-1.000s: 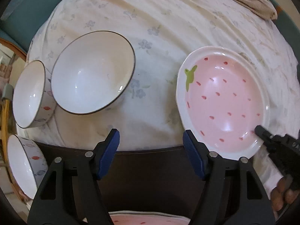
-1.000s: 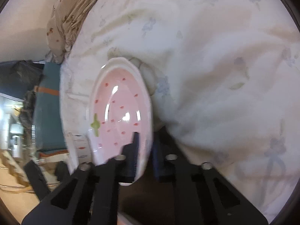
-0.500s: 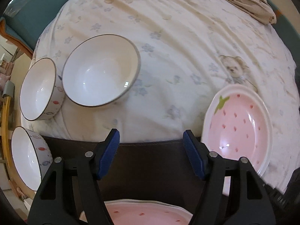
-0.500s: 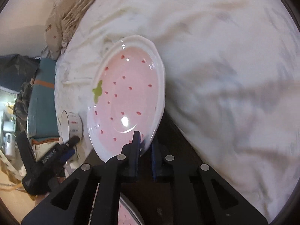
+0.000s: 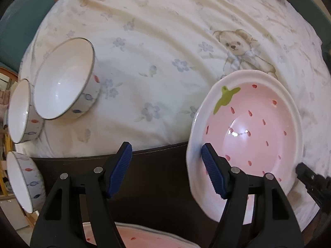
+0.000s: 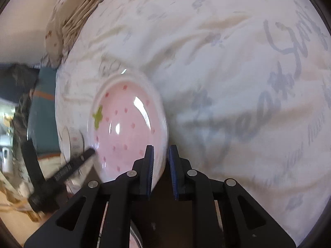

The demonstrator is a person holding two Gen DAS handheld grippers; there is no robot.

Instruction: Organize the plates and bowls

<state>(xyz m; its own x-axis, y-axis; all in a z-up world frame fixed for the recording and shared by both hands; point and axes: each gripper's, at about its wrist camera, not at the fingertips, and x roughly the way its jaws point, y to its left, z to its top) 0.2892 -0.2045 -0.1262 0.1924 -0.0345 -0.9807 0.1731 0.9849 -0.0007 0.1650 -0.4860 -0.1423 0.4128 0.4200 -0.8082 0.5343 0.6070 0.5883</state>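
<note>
The right gripper (image 6: pixel 160 169) has the near rim of a pink strawberry plate (image 6: pixel 126 132) between its jaws, which are opening; the plate runs away from it, stem mark toward the far left. Beyond and to the right lies the bed sheet (image 6: pixel 238 62). The left gripper (image 5: pixel 166 172) stands spread with nothing between its jaws; the same plate (image 5: pixel 254 130) sits just behind its right finger, tilted, stem mark up and left. A second pink plate (image 5: pixel 140 237) lies below this gripper. Three white bowls (image 5: pixel 64 78) (image 5: pixel 20 111) (image 5: pixel 22 181) cluster to its left, mouths tipped toward it.
</note>
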